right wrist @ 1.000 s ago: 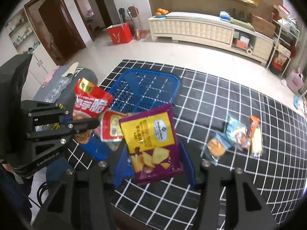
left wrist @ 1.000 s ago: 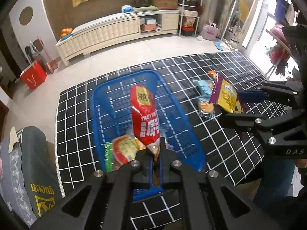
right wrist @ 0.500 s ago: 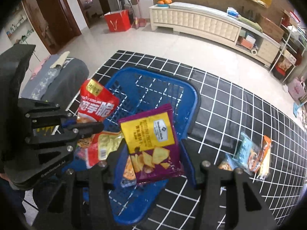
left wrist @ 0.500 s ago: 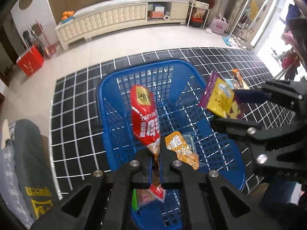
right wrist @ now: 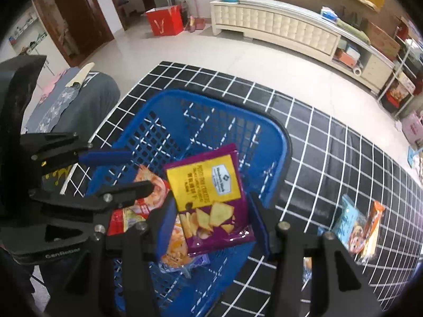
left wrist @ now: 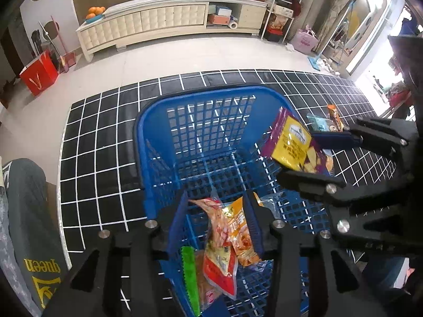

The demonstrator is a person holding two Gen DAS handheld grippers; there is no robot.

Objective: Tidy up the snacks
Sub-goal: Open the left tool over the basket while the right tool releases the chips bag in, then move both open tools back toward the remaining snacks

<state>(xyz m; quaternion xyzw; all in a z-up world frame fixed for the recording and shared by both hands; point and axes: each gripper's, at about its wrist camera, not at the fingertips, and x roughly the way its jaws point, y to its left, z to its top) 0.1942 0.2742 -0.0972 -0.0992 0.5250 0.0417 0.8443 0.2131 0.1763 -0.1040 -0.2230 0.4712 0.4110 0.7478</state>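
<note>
Left wrist view shows my left claw [left wrist: 215,216] with its jaws just opened and nothing pressed between the pads; the red foil snack packet [left wrist: 219,253] lies below them in the blue plastic mesh basket [left wrist: 148,142], beside an orange packet [left wrist: 242,235]. At about two o'clock my right claw [right wrist: 208,218] grips the purple-and-yellow cracker bag [right wrist: 208,198] over the basket. Loose wrapped snacks [right wrist: 354,227] lie on the black grid-lined tabletop [right wrist: 330,158] at three o'clock in the right wrist view.

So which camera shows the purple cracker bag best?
The right wrist view: the purple cracker bag faces the camera, held in the right gripper, label and crackers clear. The left wrist view shows it off to the side, tilted and smaller.
</note>
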